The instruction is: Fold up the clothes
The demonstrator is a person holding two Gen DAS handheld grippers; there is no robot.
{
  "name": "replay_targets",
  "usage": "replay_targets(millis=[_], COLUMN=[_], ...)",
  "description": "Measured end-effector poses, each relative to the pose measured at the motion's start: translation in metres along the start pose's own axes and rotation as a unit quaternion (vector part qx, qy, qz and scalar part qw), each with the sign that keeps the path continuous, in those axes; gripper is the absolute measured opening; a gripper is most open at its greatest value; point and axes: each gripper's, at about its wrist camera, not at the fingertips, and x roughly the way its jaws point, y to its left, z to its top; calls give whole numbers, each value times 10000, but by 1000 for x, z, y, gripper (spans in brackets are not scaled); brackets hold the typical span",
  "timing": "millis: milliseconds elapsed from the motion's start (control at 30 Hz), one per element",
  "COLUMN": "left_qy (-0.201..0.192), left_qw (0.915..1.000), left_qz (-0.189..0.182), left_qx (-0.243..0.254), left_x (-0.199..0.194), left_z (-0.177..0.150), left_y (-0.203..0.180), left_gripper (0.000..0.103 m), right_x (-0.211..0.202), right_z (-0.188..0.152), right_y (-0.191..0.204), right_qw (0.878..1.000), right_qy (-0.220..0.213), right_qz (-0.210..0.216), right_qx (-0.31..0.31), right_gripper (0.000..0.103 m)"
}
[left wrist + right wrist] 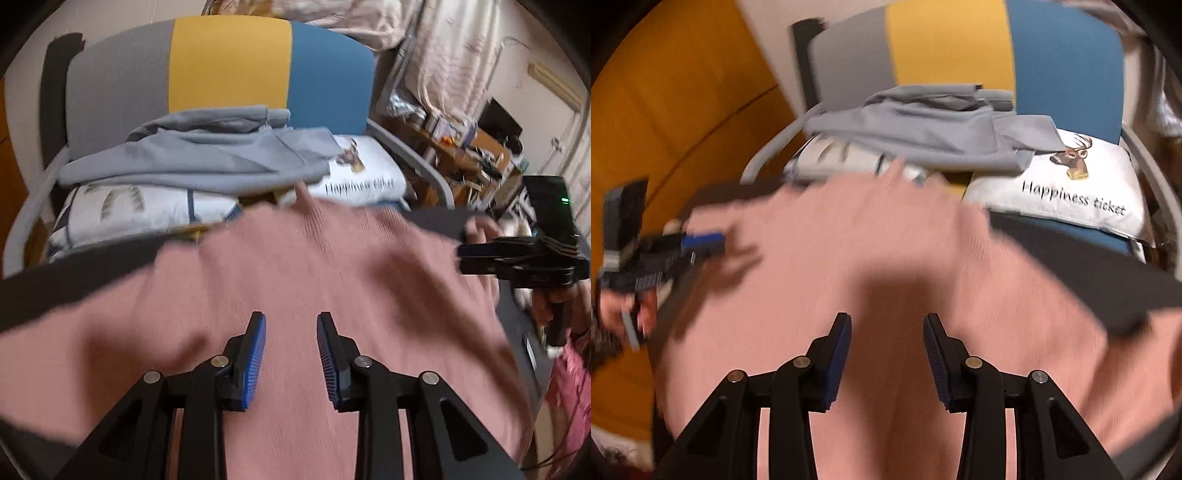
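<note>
Both grippers hang over a pink sweater [295, 266] spread on a dark counter [74, 266]. Left gripper [291, 360], seen from its own camera, has its blue-padded jaws standing apart with only flat pink knit showing in the gap; nothing is pinched. Right gripper [887, 363] likewise shows parted jaws above the cloth, with no fold or edge held between them. Each gripper also appears in the other's view: the right one at the right edge of the sweater, the left one at its left edge, each carried in a person's hand [617, 314]. Whether those tips touch the cloth cannot be told through the blur. The sweater covers most of the near counter, its far edge uneven and a small point of cloth rising at the middle. Beyond the counter stands a chair [229, 62] with a grey, yellow and blue back. On its seat lie a grey garment [207, 155], loosely heaped, and under it a white cushion [365, 173] printed with a deer and the words "Happiness ticket". Judged from this layout, folding of the pink sweater is under way, not finished: the piece lies broad and open, so further folds appear to remain. The grey garment looks rumpled, and probably awaits folding too.
</note>
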Motion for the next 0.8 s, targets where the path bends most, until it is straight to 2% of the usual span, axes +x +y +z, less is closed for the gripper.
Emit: replay_targets(millis=[67,167,267,367,500,567,600,633,700,767,800], left_qy=[47,181,325,565,969,1184,1187,1157,1083,977,937], left_qw=[10000,9998,9994,9983,9950,9925,9923,9926,9929,9923,9924], left_qz=[-14,54,86,93,-257,-300,-332,-378,-464,-540,-508], left_qx=[-59,-56,-75,-105,-1,101,72,14,-180,-544,-622], left_x=[22,58,94,127,160,174,179,183,188,190,191], left_z=[28,58,79,90,100,102,101,101,100,98,97], left_y=[15,30,43,52,50,47,47,48,52,59,60], left_gripper=[30,34,36,39,45,47,51,54,55,54,47], right_x=[21,57,97,130,159,170,173,176,175,172,170], right_z=[37,87,117,132,139,140,141,141,142,142,142], right_y=[-8,-23,-41,-50,-52,-51,-51,-52,-52,-51,-51], right_qw=[10000,9998,9989,9978,9954,9940,9936,9933,9936,9947,9950], right_qy=[2,107,358,592,954,1092,1116,1127,1065,987,951], right_qz=[-66,-177,-268,-286,-8,81,161,257,381,292,294], right_qx=[18,36,119,74,23,-64,-47,-8,33,-66,-67], right_gripper=[42,51,53,53,53,51,46,29,7,7,7])
